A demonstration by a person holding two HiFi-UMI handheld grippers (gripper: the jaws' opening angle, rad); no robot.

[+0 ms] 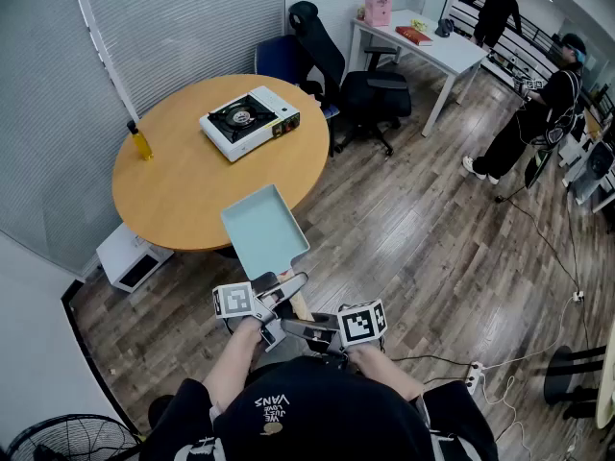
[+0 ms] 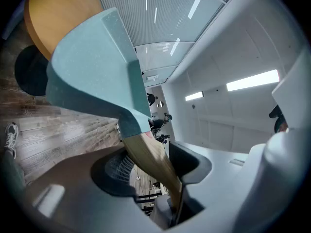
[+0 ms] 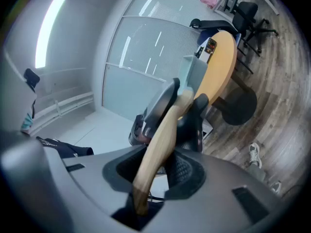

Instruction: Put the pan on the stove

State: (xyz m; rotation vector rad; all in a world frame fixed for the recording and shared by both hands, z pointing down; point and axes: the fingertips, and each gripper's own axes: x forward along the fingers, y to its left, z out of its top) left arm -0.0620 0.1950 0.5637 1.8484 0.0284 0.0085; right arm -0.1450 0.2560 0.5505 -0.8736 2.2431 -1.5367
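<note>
Head view: a round wooden counter (image 1: pixel 183 195) is standing on plank floor (image 1: pixel 423 248), carrying the stove (image 1: pixel 250 121) and a yellow bottle (image 1: pixel 141 143). The pan (image 1: pixel 264 230) is hanging at the counter's near edge, apart from the stove. Office chairs (image 1: pixel 365 89) are sitting beyond the counter.

Left gripper view: the left tool (image 2: pixel 153 169) is pinching the pan's wooden handle (image 2: pixel 146 154).

Right gripper view: the right tool (image 3: pixel 160 164) is pinching the same handle, farther from the counter.

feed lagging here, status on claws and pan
Left claw, right claw both shut on wooden handle of teal square pan. Pan airborne at edge of round wooden table, white gas stove bare. Path clear.
</note>
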